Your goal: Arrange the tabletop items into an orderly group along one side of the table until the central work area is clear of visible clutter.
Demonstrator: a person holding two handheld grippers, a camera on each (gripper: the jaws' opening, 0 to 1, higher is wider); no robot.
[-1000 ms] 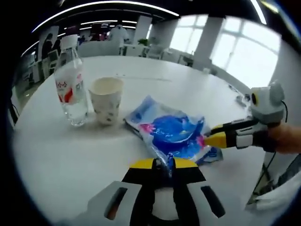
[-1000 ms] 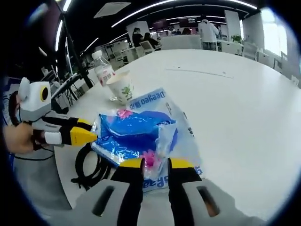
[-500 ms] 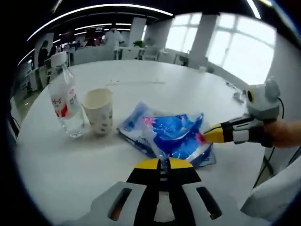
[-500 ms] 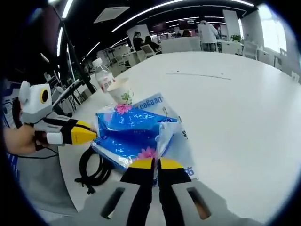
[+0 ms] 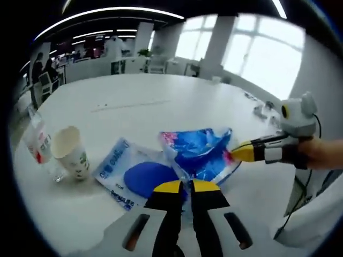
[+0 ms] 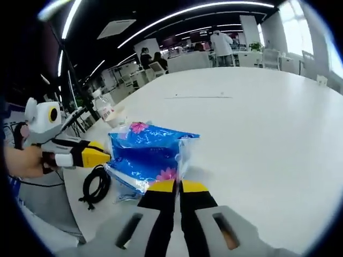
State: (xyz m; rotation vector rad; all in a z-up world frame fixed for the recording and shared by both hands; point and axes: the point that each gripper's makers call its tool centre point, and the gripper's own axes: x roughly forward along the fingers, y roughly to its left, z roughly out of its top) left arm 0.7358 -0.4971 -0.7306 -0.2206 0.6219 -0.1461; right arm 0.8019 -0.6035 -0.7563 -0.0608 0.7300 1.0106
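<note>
In the left gripper view the left gripper (image 5: pixel 186 187) is reaching in from the bottom centre, jaws closed down to a thin slit and pinching the near edge of the blue tissue pack (image 5: pixel 201 152). The right gripper (image 5: pixel 242 153) is coming in from the right edge, a hand (image 5: pixel 323 155) behind it, its yellow tip pressed against the pack's right end (its own view shows the jaws pinched together on the wrapper).

The pack is stretching crosswise between both grippers, long axis running left to right at mid-frame, crumpled. A flat blue packet (image 5: pixel 136 175) is lying just left of it on the white table (image 5: pixel 134 101). A paper cup (image 5: pixel 72 159) and water bottle (image 5: pixel 38 150) are standing at the left edge, touching or nearly so.

In the right gripper view a black cable (image 6: pixel 95 184) is coiling at lower left.
</note>
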